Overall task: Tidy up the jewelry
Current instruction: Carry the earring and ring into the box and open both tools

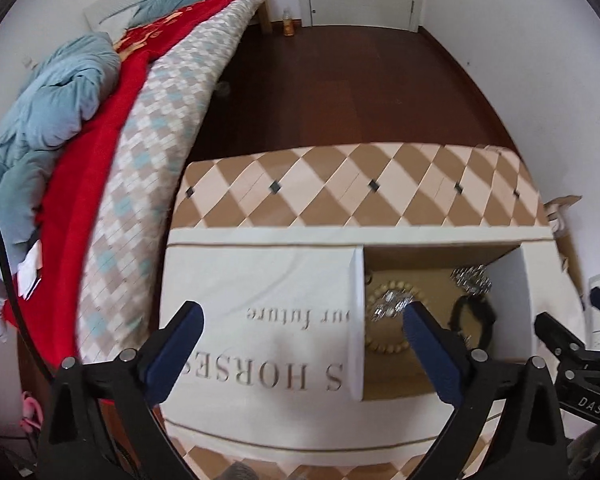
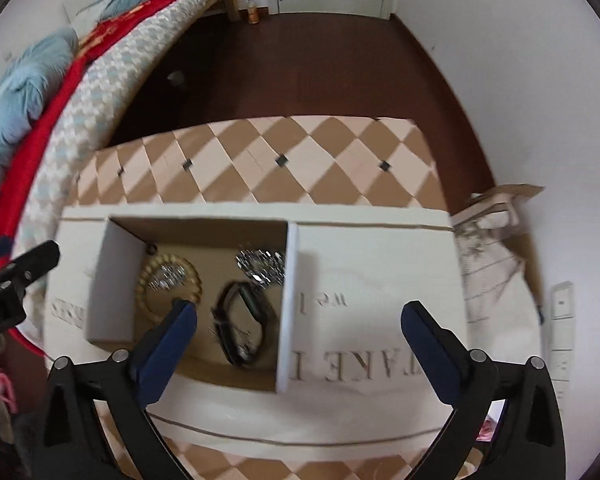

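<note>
Bedroom floor of dark wood fills the far part of both views, with a bed heaped in blue, red and checked covers along one side. Nearer stands the diamond-patterned worktop, and across its near half lies a white cloth with grey lettering.

On that cloth, toward the middle of the worktop's near edge, sits an open cardboard box with white walls. All the jewelry in view lies inside it: a ring of pale wooden beads toward the bed-side wall, a sparkling silver piece resting on top of the beads, a second sparkling cluster in the far corner away from the bed, and a dark watch curled near the middle of the box floor.

Both tools hover above the box. The left gripper has its jaws spread wide with nothing between them; the right gripper likewise stands fully apart and empty, straddling the box wall.

The main risk looks to be snagging: the sparkling piece overlaps the beads, so a pinch there could drag both out together. A wide jaw coming down could also catch the thin box wall and shove the light box across the loose cloth.
</note>
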{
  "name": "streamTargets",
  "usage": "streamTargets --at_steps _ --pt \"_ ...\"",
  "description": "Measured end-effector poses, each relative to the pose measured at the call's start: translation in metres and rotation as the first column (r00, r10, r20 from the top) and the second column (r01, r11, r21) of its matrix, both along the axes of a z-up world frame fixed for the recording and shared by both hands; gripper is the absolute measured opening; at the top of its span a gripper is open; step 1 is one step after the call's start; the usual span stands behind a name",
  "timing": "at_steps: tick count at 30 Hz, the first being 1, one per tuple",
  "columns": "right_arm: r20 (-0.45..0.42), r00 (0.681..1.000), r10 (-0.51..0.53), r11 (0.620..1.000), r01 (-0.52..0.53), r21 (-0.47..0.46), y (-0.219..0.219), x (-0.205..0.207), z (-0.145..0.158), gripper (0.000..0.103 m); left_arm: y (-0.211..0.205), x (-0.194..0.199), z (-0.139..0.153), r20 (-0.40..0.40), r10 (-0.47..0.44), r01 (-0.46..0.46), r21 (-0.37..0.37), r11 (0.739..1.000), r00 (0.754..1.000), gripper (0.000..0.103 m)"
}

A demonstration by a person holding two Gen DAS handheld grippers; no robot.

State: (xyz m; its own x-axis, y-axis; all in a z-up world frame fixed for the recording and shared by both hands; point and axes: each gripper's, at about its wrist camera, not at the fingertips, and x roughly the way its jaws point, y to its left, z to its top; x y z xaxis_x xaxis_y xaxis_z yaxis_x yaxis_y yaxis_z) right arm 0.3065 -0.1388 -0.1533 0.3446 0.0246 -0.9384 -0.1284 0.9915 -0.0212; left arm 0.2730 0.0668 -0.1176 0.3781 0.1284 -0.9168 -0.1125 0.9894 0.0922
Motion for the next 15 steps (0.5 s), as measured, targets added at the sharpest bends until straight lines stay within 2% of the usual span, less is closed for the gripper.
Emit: streamTargets --at_steps 8,15 --pt "0.024 0.999 -0.027 1.0 0.027 -0.016 -0.006 -0.041 0.01 0.103 -0.003 -0.041 0.007 0.018 0.029 -0.029 -0.002 1.0 0.999 0.102" --pt "0.096 0.995 -0.039 0.999 0.038 0.015 -0.016 -0.084 0.051 0.103 -0.009 -0.085 0.046 0.101 0.041 -0.038 -0.024 0.999 0.994 0.102"
